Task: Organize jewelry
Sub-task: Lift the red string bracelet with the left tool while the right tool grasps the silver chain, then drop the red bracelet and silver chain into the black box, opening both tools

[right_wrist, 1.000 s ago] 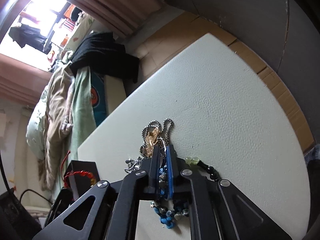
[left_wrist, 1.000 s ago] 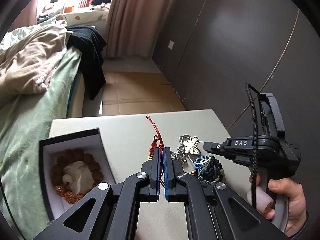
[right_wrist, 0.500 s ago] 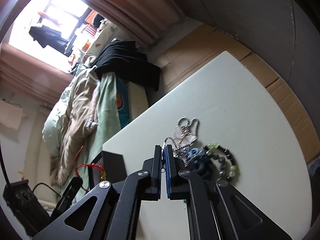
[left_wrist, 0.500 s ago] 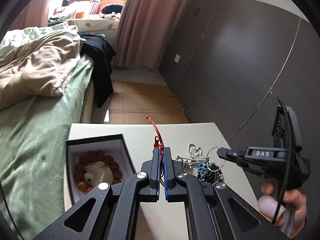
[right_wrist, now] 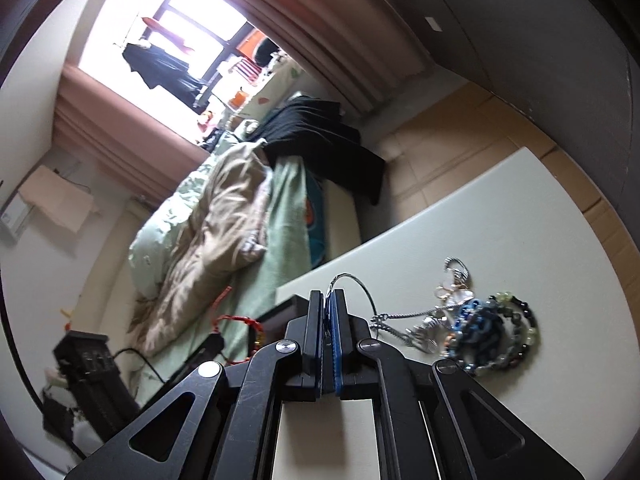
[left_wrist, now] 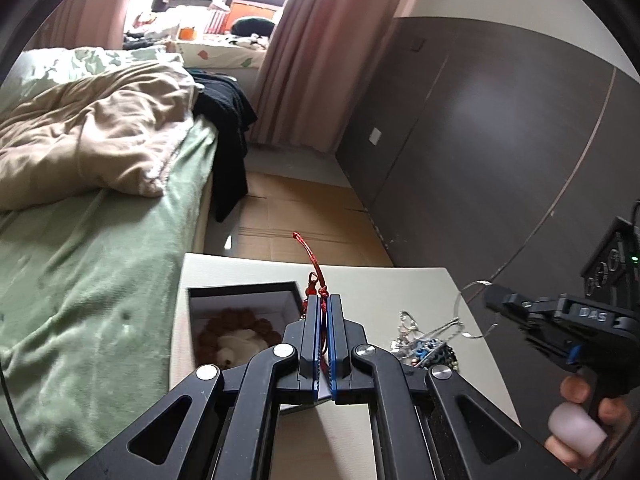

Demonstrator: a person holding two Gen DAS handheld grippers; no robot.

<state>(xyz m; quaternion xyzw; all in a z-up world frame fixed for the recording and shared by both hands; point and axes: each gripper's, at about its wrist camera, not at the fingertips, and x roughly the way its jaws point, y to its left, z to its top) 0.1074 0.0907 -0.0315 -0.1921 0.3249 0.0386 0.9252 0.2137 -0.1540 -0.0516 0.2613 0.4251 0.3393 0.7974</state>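
Observation:
My left gripper (left_wrist: 324, 300) is shut on a red cord bracelet (left_wrist: 311, 258), held above the right edge of an open black box (left_wrist: 240, 292) that holds a brown bead bracelet (left_wrist: 236, 326) around a white cushion. My right gripper (right_wrist: 329, 294) is shut on a thin silver chain (right_wrist: 362, 286), lifted above the table; the chain trails down to a jewelry pile (right_wrist: 476, 324) of blue, dark and green beads and silver charms. The right gripper (left_wrist: 496, 298) and the pile (left_wrist: 424, 346) also show in the left wrist view. The red bracelet (right_wrist: 240, 320) shows in the right wrist view.
The white table (left_wrist: 384, 284) stands beside a bed (left_wrist: 92, 240) with a green sheet and beige quilt on the left. A dark wardrobe wall (left_wrist: 500, 140) runs along the right. Brown floor (left_wrist: 300, 208) lies beyond the table's far edge.
Both grippers have risen away from the table. The right gripper has pulled the silver chain up out of the pile. The left gripper with the red bracelet now sits nearer the box.

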